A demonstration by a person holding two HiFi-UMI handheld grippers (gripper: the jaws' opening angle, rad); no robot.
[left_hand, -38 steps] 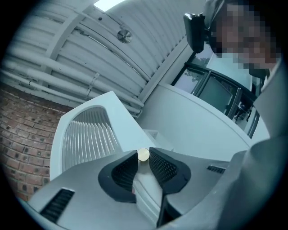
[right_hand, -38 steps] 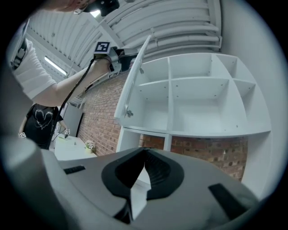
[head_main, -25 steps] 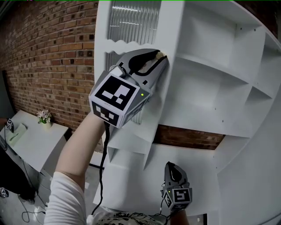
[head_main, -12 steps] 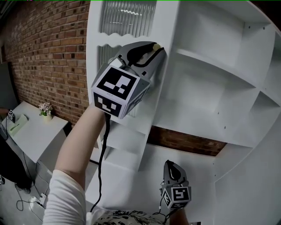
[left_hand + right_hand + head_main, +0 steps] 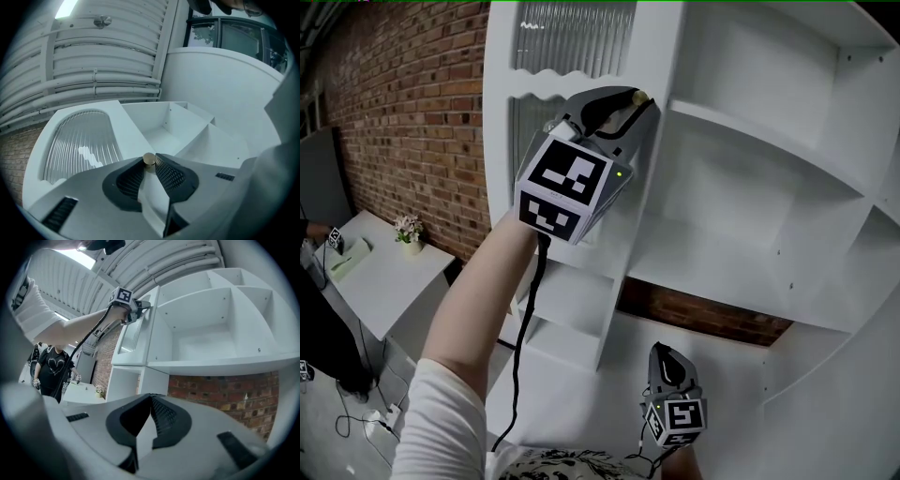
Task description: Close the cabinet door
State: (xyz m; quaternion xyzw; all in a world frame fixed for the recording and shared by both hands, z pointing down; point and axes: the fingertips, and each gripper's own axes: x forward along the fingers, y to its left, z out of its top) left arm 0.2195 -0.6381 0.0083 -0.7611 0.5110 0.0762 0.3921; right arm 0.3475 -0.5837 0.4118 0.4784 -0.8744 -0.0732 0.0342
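The white cabinet door [image 5: 572,42] with a ribbed glass panel stands ajar on the left of the open white cabinet [image 5: 750,150]. My left gripper [image 5: 633,101] is raised to the door's free edge and is shut on its small brass knob [image 5: 640,96]. In the left gripper view the knob [image 5: 149,159] sits pinched between the pads of that gripper [image 5: 149,165], with the glass panel [image 5: 82,140] to the left. My right gripper [image 5: 667,361] hangs low in front of the cabinet, shut and holding nothing; its own view shows the tips of the right gripper [image 5: 151,401] meeting.
A brick wall [image 5: 412,112] runs behind and to the left. A low white table [image 5: 384,281] with a small flower pot [image 5: 411,232] stands at the lower left. A person in dark clothing [image 5: 47,366] stands by it. Empty shelves [image 5: 220,333] fill the cabinet.
My left gripper has moved a little to the right with the knob, and the door has swung with it towards the cabinet. The right gripper stays low.
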